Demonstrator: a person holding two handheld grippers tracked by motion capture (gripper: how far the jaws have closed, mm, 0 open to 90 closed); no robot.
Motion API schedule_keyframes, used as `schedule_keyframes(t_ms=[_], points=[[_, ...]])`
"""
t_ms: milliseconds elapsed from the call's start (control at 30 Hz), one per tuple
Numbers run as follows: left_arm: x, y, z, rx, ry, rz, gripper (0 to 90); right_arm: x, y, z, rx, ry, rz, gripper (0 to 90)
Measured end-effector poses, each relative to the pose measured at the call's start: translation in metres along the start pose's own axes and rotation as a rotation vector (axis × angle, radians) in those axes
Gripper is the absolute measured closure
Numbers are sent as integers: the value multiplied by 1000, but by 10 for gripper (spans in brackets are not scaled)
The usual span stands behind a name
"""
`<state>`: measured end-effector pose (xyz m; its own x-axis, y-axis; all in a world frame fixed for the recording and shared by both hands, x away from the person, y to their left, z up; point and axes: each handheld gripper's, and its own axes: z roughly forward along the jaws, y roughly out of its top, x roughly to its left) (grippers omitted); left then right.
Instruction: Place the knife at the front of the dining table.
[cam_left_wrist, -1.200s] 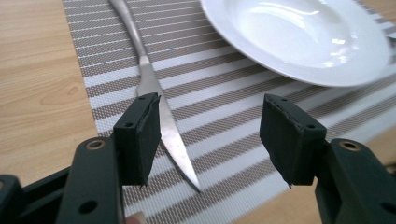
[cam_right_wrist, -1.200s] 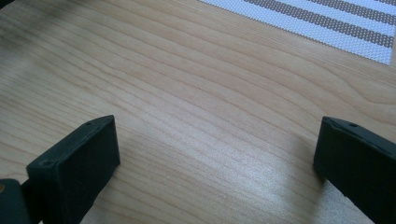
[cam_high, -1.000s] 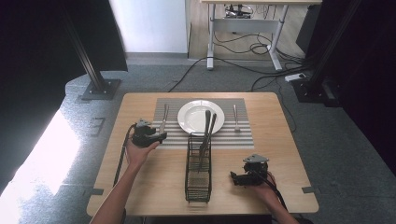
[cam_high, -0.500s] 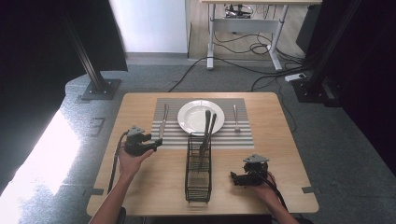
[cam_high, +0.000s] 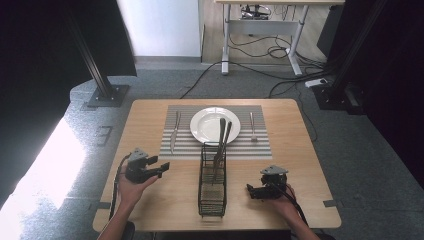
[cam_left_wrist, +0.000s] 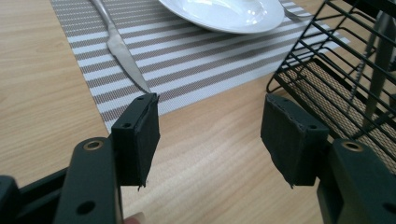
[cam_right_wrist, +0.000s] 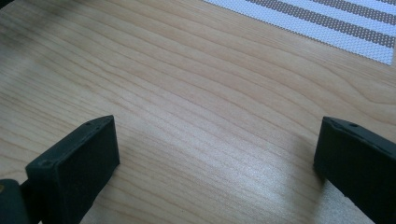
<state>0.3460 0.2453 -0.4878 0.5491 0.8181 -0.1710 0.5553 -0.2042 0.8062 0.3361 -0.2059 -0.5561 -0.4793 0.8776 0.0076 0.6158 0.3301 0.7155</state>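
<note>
Your left gripper (cam_high: 159, 167) hovers wide open and empty above the table (cam_high: 150, 115), just left of the black wire caddy (cam_high: 212, 192). Nearest its jaws, the knife (cam_high: 173, 131) lies on the striped placemat (cam_high: 260, 145). Your right gripper (cam_high: 251, 190) rests open and empty too.

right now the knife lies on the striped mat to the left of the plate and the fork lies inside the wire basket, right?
Not quite. The knife does lie on the mat left of the plate, but the high view shows the fork on the mat to the plate's right, not in the wire basket.
</note>
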Motion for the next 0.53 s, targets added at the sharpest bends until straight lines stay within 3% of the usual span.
schedule_keyframes(t_ms=[533], points=[[-2,0,4,22,-11,10,343,0,0,0,0,0,0,0]])
